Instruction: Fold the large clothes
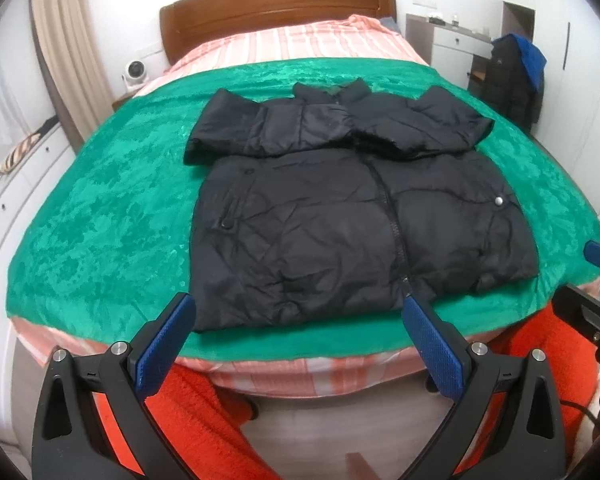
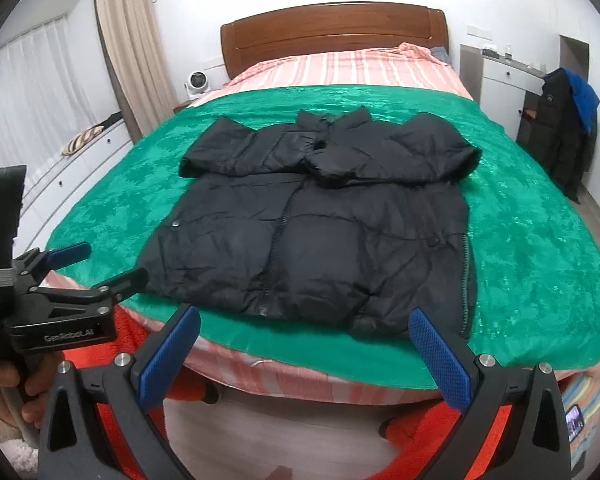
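**Jacket staged for final fold, both grippers clear of fabric**

Black jacket [image 1: 348,216] laid flat, front up, on green blanket [image 1: 100,220] across foot of bed [image 1: 276,8], collar toward headboard. Both sleeves already crossed over chest, leaving a compact rectangle; hem lies nearest the bed edge. Judged reason for this layout: hem within reach so the lower half can be lifted and brought up toward the collar.

Left gripper [image 1: 298,320] held just short of the hem, jaws spread wide, nothing between them. Right gripper [image 2: 304,332] likewise spread wide and empty, near the opposite hem corner. Judged purpose: one gripper per corner, ready for a paired pinch.

View differences:
- Left wrist view: silver snap [image 1: 499,200] on the right-hand panel plainly shown; only a blue fingertip and black body of the other gripper at frame edge.
- Right wrist view: left gripper seen from the side with a hand [image 2: 4,384] on its grip; phone [image 2: 575,424] on floor at lower right.
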Demonstrator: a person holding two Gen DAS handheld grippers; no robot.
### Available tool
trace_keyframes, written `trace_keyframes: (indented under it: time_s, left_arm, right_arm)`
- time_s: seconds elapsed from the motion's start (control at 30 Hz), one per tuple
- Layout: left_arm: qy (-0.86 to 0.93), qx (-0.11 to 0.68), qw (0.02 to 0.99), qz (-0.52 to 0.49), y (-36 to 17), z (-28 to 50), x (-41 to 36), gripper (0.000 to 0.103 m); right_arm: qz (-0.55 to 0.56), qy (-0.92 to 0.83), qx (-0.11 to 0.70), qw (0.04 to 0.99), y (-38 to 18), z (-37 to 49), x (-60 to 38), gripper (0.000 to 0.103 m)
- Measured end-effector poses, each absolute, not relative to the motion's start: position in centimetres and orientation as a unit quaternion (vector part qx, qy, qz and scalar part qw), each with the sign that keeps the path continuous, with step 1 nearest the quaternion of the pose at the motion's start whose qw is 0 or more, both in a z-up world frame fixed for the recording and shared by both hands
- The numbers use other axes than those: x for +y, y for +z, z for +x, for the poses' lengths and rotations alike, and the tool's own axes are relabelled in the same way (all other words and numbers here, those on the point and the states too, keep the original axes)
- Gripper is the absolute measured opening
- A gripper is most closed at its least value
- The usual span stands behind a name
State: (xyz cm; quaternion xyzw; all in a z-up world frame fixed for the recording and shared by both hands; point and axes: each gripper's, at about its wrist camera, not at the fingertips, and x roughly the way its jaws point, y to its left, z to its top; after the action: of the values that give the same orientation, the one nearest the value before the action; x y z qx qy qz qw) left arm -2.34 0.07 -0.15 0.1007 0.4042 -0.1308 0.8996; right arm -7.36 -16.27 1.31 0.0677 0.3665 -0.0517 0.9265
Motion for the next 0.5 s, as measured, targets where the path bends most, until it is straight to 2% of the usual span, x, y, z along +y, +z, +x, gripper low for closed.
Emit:
trace_keyframes:
  time_s: [0.5]
  left_arm:
    - [-0.126, 0.407, 0.898, 0.109, -0.42, -2.44, -0.02, 0.103]
  right_arm:
    - [0.042, -0.057, 0.373, 0.925, 1.02, -7.31, -15.62, 0.103]
